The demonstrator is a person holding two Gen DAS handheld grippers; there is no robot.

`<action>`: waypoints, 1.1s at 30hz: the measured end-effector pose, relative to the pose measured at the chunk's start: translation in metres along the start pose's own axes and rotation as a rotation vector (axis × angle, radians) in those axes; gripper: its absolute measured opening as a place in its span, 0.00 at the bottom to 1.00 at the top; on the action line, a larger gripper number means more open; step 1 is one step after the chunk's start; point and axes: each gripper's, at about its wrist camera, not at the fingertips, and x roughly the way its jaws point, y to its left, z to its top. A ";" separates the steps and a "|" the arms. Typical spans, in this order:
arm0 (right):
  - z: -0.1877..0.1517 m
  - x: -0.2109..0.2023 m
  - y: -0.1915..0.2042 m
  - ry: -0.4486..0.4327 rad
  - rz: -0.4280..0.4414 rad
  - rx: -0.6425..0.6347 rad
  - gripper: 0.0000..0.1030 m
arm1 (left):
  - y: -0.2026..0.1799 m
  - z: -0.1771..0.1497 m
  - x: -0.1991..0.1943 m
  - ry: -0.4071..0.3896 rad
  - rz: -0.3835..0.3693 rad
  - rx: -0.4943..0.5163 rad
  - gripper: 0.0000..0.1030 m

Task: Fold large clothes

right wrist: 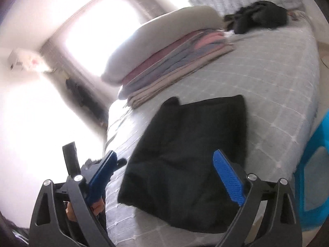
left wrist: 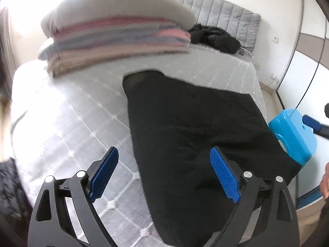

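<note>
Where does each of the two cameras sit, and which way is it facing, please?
Left wrist: on the left tongs, angled down at the black garment on the bed; open blue pads show.
Right wrist: on the right tongs, facing the same garment towards the window; open pads show.
Shared: garment, folded stack, blue stool.

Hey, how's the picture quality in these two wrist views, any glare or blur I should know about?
Right wrist view: the window is blown out, washing the left wall white. Left wrist view: motion blur smears the stack of folded linens; the black garment shows little fold detail. Both views: fisheye bends the bed edges.
</note>
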 end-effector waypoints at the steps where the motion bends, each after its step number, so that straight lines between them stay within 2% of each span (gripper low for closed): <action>1: 0.009 0.004 -0.007 0.013 0.000 -0.003 0.90 | -0.002 0.000 -0.005 -0.019 0.010 0.015 0.84; 3: -0.013 0.027 0.018 0.085 -0.017 0.017 0.90 | 0.000 -0.007 -0.021 -0.058 0.031 0.036 0.84; 5: -0.040 0.070 -0.012 0.205 -0.101 0.063 0.91 | 0.003 -0.008 -0.031 -0.087 0.048 0.043 0.84; 7: -0.055 0.076 -0.019 0.242 -0.126 0.090 0.91 | 0.007 -0.009 -0.030 -0.113 0.064 0.048 0.84; 10: -0.039 0.063 -0.022 0.202 -0.093 0.141 0.91 | 0.014 -0.014 -0.042 -0.162 0.086 0.048 0.85; 16: -0.017 0.031 0.029 0.056 -0.135 -0.003 0.91 | 0.025 -0.017 -0.046 -0.196 0.065 0.018 0.85; 19: -0.017 0.028 0.039 0.026 -0.186 -0.032 0.91 | 0.024 -0.019 -0.050 -0.200 0.053 0.029 0.85; 21: -0.028 0.050 0.026 0.100 -0.294 -0.033 0.93 | 0.022 -0.021 -0.053 -0.213 0.049 0.040 0.85; 22: -0.033 0.058 0.021 0.163 -0.336 -0.028 0.93 | 0.020 -0.021 -0.055 -0.218 0.048 0.048 0.85; 23: -0.043 0.078 0.007 0.272 -0.378 -0.011 0.93 | 0.020 -0.023 -0.057 -0.218 0.046 0.052 0.85; 24: -0.050 0.090 -0.002 0.335 -0.390 0.013 0.93 | 0.020 -0.024 -0.058 -0.217 0.042 0.056 0.85; 25: -0.047 0.089 -0.002 0.325 -0.391 0.016 0.93 | 0.019 -0.025 -0.059 -0.213 0.035 0.056 0.85; 28: -0.036 0.068 0.015 0.188 -0.382 0.012 0.93 | 0.018 -0.027 -0.057 -0.197 0.026 0.053 0.85; 32: -0.031 0.047 0.059 -0.013 -0.493 -0.092 0.93 | 0.014 -0.027 -0.053 -0.160 0.010 0.032 0.85; 33: -0.030 0.045 0.069 -0.021 -0.529 -0.110 0.93 | 0.012 -0.027 -0.052 -0.151 0.007 0.030 0.85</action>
